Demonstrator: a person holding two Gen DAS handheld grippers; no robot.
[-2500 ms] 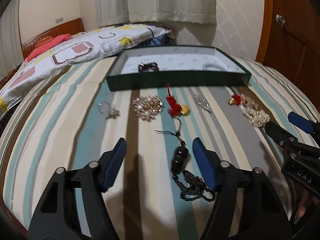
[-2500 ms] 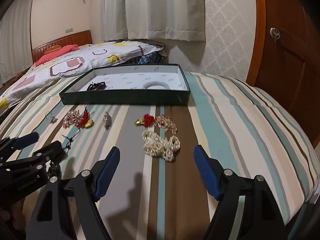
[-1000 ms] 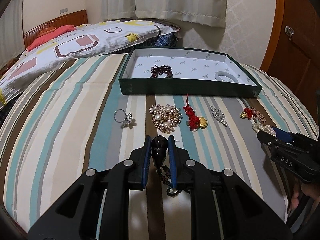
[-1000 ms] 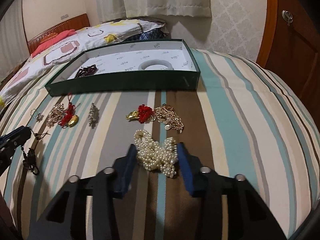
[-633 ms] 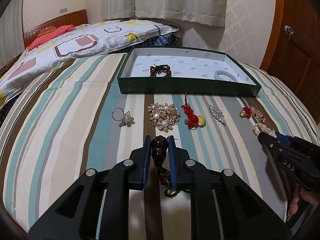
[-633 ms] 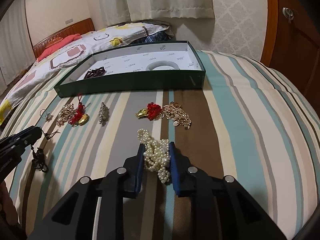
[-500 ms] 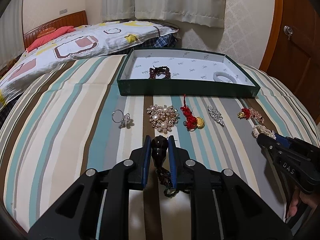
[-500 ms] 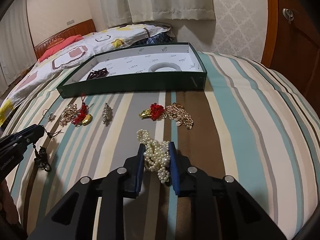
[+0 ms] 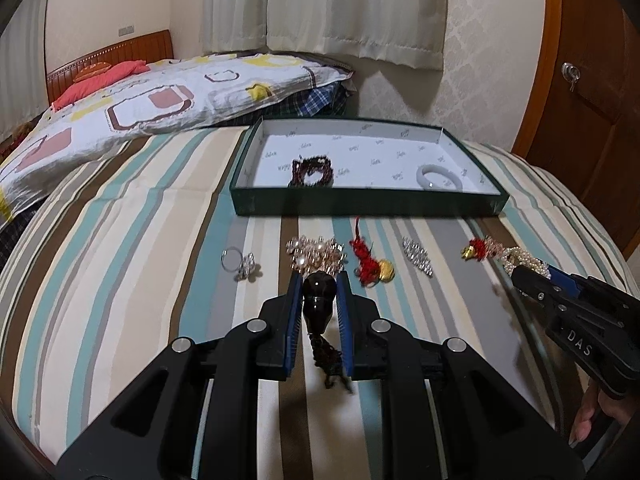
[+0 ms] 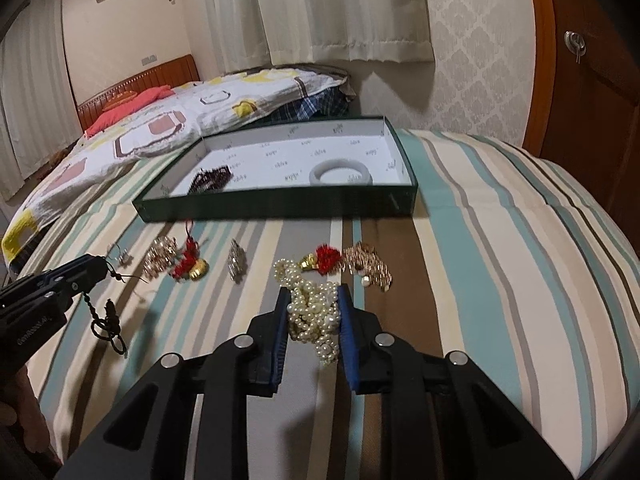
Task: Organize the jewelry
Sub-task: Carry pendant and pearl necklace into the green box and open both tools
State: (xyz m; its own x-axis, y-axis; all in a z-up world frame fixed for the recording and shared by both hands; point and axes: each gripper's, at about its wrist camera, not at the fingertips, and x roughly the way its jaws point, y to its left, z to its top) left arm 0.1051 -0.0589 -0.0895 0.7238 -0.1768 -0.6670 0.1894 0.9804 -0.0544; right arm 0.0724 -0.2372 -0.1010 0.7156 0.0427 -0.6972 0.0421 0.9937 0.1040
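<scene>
Since earlier frame: both pieces lifted off bed. Our left gripper (image 9: 319,294) jaws pinch dark bead pendant (image 9: 318,295); right gripper (image 10: 313,310) jaws clamp pearl strand (image 10: 312,309). Both short of green tray (image 9: 360,204). Risk: dangling loops snag, slip.

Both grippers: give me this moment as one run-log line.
left gripper: shut on dark bead pendant | right gripper: shut on pearl strand | green tray: holds two bracelets
</scene>
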